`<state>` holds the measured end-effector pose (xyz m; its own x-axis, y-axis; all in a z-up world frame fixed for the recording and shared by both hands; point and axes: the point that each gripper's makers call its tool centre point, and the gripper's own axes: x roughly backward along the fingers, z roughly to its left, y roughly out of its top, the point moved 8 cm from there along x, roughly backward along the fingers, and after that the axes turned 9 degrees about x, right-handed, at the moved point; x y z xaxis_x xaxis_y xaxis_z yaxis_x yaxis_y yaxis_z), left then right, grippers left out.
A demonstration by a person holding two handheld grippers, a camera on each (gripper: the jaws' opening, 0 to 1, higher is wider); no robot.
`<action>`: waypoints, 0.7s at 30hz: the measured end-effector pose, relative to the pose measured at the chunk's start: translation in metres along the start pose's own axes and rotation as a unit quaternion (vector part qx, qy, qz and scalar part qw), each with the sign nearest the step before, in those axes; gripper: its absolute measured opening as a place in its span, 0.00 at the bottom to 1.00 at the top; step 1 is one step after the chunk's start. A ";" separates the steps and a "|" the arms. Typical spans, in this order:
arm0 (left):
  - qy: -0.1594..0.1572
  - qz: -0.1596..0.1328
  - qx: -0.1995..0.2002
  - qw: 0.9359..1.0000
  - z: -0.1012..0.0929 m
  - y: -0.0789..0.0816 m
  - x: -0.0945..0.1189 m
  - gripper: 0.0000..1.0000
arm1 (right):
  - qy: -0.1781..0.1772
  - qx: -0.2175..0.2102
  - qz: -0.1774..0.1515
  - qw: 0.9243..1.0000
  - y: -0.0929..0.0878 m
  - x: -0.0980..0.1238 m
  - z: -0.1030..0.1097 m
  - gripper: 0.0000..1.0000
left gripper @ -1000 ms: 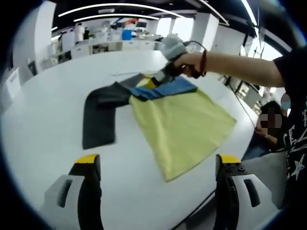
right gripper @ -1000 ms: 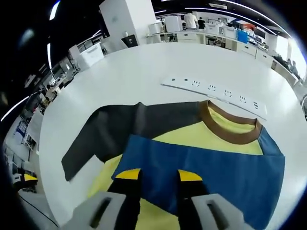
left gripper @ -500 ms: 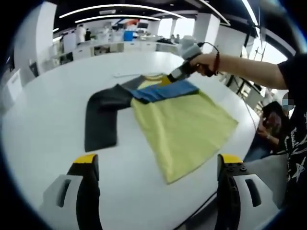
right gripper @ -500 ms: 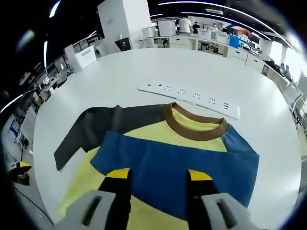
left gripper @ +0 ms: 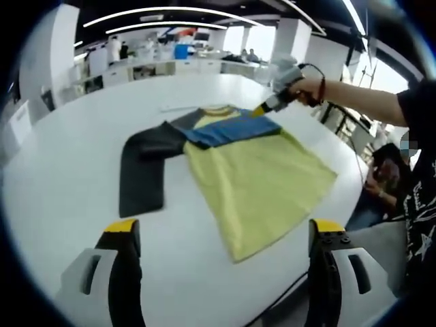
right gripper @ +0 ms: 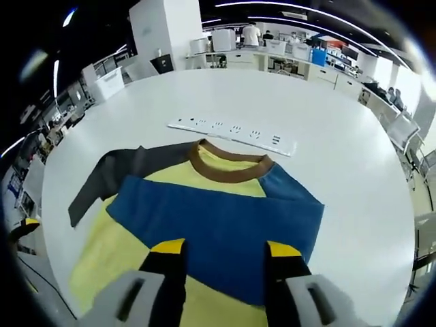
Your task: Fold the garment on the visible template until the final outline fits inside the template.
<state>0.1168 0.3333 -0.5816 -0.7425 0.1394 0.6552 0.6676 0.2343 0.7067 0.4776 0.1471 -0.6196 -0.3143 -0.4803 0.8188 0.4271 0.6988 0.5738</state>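
— What had changed since the earlier frames?

— The right gripper [left gripper: 261, 110] had lifted off the garment [left gripper: 259, 178] and drawn back toward the person's hand [left gripper: 310, 89]. A second before, it sat down on the blue sleeve [right gripper: 225, 231]; at the moment of inspection it hung just above the shoulder edge, apart from the cloth. In the right gripper view its yellow-tipped jaws stood parted with nothing between them, wider than a second earlier. The whole neckline had also come into that view as the camera pulled away.

— And the left gripper [left gripper: 221, 235]?

— Unchanged. Its jaws were spread wide at the near edge of the white table [left gripper: 61, 177], gripping nothing, well short of the shirt's hem.

— Where did the garment lie?

— Flat on the table, yellow body toward the left gripper, brown collar [right gripper: 229, 163] at the far end. The blue sleeve was folded across the chest; the dark grey sleeve [left gripper: 142, 174] remained stretched out to the side, bent downward.

— What did one view give that the other did not?

— The right gripper view showed a white power strip [right gripper: 231, 133] lying just beyond the collar, clear of it. The left gripper view showed the person's forearm and a seated bystander [left gripper: 381, 180] past the table edge. I could not make out any template outline in either.
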 end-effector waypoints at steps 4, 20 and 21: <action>0.000 0.001 -0.001 1.000 -0.001 0.000 0.000 1.00 | 0.001 -0.015 0.007 1.000 -0.011 0.004 -0.010 0.41; -0.003 0.003 -0.009 1.000 -0.007 0.002 0.002 0.99 | -0.006 -0.048 0.024 0.999 -0.044 0.018 -0.041 0.27; -0.003 0.003 -0.010 1.000 -0.007 0.002 0.002 0.99 | -0.006 -0.053 0.023 0.998 -0.045 0.019 -0.042 0.26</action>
<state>0.1168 0.3272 -0.5774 -0.7383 0.1466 0.6584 0.6735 0.2135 0.7077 0.4882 0.0837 -0.6297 -0.3012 -0.4425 0.8447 0.5286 0.6598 0.5341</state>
